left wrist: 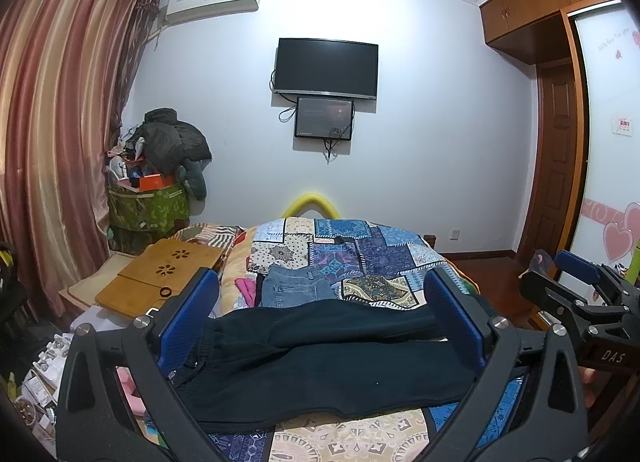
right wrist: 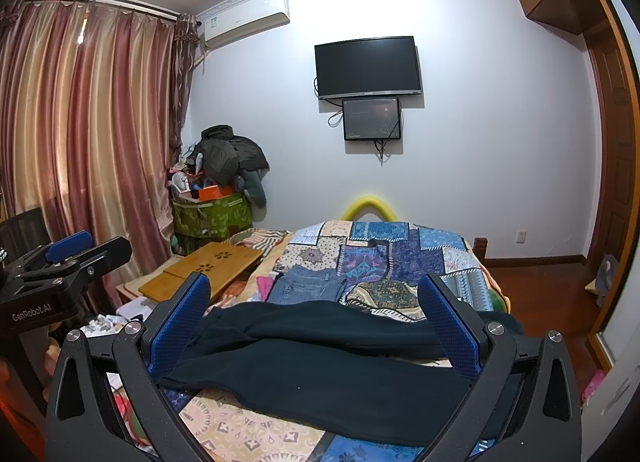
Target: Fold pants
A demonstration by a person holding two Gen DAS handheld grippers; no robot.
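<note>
Left wrist view: the left gripper (left wrist: 322, 302) hovers with fingers spread wide and empty above the dark pants (left wrist: 320, 362), which lie crosswise on the patchwork quilt (left wrist: 360, 254) of the bed, legs doubled lengthwise. The right gripper (right wrist: 316, 300) is likewise wide open, holding nothing, over the same pants. Judged risk: pinching only the top layer would pull the doubled legs apart; the folded jeans (left wrist: 296, 290) just beyond the pants could get dragged. Beyond the pants by the curtain, a green fabric bin (right wrist: 212, 218) overflows with boxes and a dark jacket.
</note>
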